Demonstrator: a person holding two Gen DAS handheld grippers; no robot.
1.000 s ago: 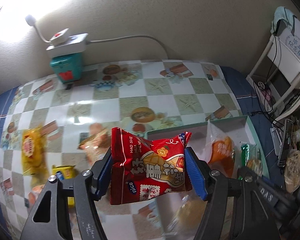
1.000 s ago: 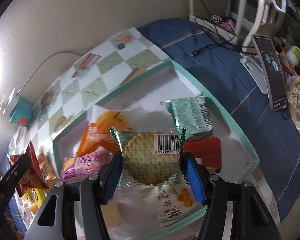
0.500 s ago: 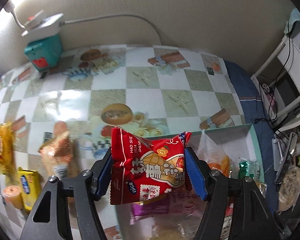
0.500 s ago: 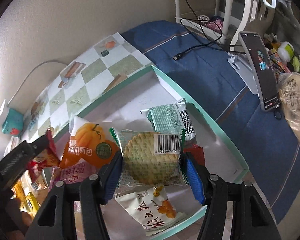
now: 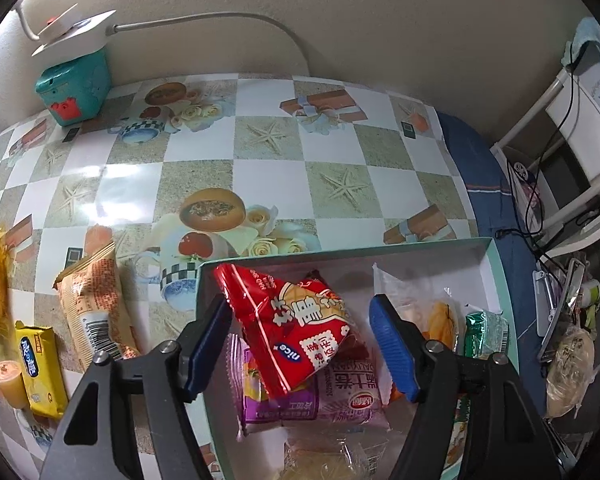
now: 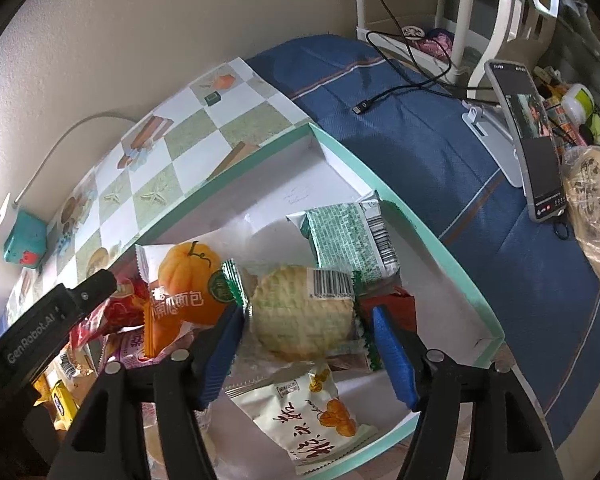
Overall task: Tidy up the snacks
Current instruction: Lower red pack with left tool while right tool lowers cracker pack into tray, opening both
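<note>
Your left tool (image 5: 302,346) is opening, releasing the glossy red crinkled packet (image 5: 296,324) into the mint-rimmed cardboard box (image 5: 500,276). Your right tool (image 6: 306,350) is opening around the round wafer pack (image 6: 304,312), also over the box.

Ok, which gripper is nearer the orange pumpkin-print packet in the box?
Right. The right gripper hangs just beside the pumpkin packet; the left gripper is farther toward the box's other end.

You look down on a table under a checked, picture-printed cloth (image 5: 268,168) bearing a mint-rimmed box (image 5: 496,268) of snacks, a tan packet (image 5: 94,304), yellow packets (image 5: 40,364) and a teal container (image 5: 76,88).
</note>
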